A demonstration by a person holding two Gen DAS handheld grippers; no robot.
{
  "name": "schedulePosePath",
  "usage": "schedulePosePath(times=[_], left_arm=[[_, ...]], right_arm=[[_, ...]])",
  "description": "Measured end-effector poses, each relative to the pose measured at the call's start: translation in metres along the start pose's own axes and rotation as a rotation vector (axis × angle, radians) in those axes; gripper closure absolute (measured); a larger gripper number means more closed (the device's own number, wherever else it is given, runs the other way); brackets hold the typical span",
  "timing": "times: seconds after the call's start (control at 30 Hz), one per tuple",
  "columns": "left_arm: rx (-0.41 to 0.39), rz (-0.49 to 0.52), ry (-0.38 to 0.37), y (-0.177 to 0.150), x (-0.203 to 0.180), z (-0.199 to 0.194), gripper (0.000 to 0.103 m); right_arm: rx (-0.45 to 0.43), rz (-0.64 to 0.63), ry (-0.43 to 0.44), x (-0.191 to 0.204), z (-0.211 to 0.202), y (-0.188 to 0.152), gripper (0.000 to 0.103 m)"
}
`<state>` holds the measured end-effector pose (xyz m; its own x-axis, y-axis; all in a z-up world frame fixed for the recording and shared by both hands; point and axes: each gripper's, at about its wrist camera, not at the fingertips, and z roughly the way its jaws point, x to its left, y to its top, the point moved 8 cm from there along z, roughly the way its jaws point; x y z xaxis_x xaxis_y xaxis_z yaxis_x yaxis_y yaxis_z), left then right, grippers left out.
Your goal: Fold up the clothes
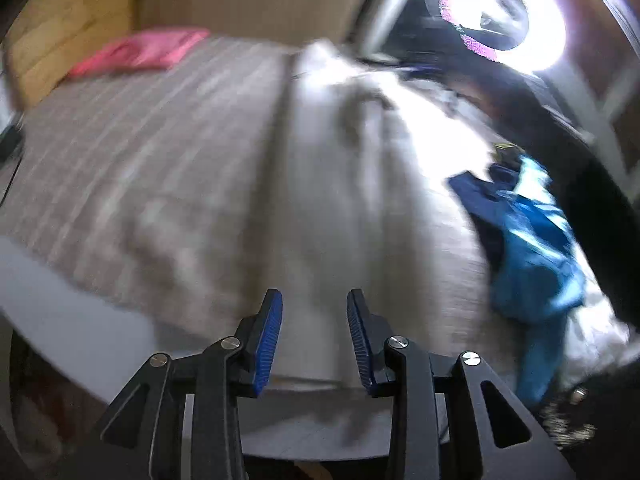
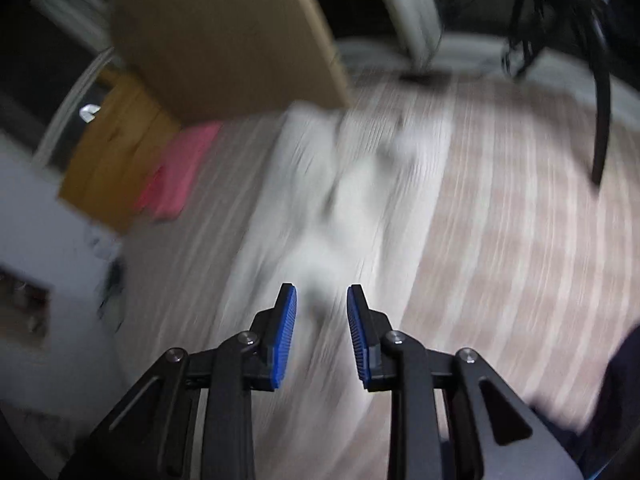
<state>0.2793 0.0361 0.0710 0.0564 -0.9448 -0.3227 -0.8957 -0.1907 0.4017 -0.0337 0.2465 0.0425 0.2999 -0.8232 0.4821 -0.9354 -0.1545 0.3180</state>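
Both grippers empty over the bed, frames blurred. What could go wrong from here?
1. Motion blur hides the edges of the pale garment, so either gripper may well pinch the striped bedspread along with it.
2. The blue clothes lie heaped at the bed's edge; a sweep nearby could knock them off.

Striped bedcover (image 1: 140, 152) over bed; wooden headboard (image 1: 60, 32) at far end; bright ring light (image 1: 532, 20) beside bed.
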Motion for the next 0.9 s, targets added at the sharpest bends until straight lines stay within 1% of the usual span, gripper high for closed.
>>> schedulePosePath(times=[0.03,0.07,0.1,0.17,0.2,0.23,0.33,0.37,0.4,0.43,0.47,0.5,0.53,0.57,0.6,0.63,0.7,0.73,0.8,0.83,0.9], left_arm=[[0.030,-0.019,0.002,-0.002,0.006,0.007,0.072],[0.049,-0.026,0.016,-0.004,0.010,0.014,0.072],[0.062,-0.029,0.025,-0.005,0.012,0.019,0.071],[0.082,-0.035,0.010,-0.006,0.009,0.030,0.071],[0.088,-0.034,-0.004,-0.005,0.006,0.034,0.072],[0.091,-0.025,-0.020,-0.005,0.001,0.037,0.085],[0.077,0.009,0.015,-0.001,-0.003,0.034,0.087],[0.064,0.015,0.046,-0.001,-0.001,0.031,0.087],[0.048,0.019,0.084,-0.001,0.003,0.026,0.088],[0.041,0.011,0.100,-0.002,0.006,0.023,0.088],[0.041,-0.006,0.105,-0.004,0.009,0.021,0.084],[0.030,-0.021,0.124,-0.004,0.012,0.016,0.083],[0.001,-0.017,0.152,-0.002,0.010,0.009,0.085],[-0.033,-0.005,0.180,0.000,0.008,0.003,0.085],[-0.061,0.020,0.171,0.004,-0.001,-0.002,0.085],[-0.087,0.051,0.143,0.008,-0.013,-0.007,0.084],[-0.091,0.121,0.077,0.009,-0.043,-0.001,0.081],[-0.071,0.170,0.045,0.006,-0.062,0.009,0.079],[-0.024,0.265,0.020,0.000,-0.092,0.032,0.078],[-0.008,0.294,0.018,-0.002,-0.100,0.043,0.075],[0.023,0.324,0.013,-0.005,-0.109,0.064,0.073]], right_arm=[[0.032,-0.010,0.022,0.005,0.001,-0.022,0.077],[0.072,-0.039,0.028,0.013,0.006,-0.047,0.077],[0.096,-0.067,0.018,0.019,0.013,-0.063,0.077],[0.137,-0.126,-0.013,0.028,0.027,-0.088,0.077],[0.149,-0.134,-0.027,0.029,0.035,-0.092,0.077],[0.159,-0.140,-0.039,0.030,0.042,-0.095,0.077],[0.202,-0.129,-0.026,0.029,0.050,-0.092,0.077],[0.188,-0.127,-0.025,0.029,0.047,-0.086,0.077],[0.166,-0.137,-0.041,0.028,0.042,-0.075,0.077],[0.144,-0.149,-0.058,0.028,0.036,-0.063,0.077],[0.122,-0.161,-0.076,0.028,0.031,-0.052,0.077],[0.117,-0.174,-0.105,0.026,0.031,-0.043,0.077],[0.124,-0.178,-0.150,0.021,0.037,-0.032,0.076],[0.139,-0.174,-0.187,0.017,0.045,-0.023,0.076],[0.155,-0.167,-0.206,0.014,0.053,-0.017,0.076],[0.170,-0.160,-0.222,0.011,0.061,-0.011,0.077],[0.197,-0.148,-0.238,0.009,0.075,-0.003,0.077],[0.208,-0.143,-0.235,0.010,0.080,-0.001,0.076],[0.225,-0.174,-0.270,0.011,0.089,0.001,0.076],[0.229,-0.187,-0.290,0.010,0.093,0.002,0.077],[0.220,-0.221,-0.315,0.013,0.097,0.001,0.077]])
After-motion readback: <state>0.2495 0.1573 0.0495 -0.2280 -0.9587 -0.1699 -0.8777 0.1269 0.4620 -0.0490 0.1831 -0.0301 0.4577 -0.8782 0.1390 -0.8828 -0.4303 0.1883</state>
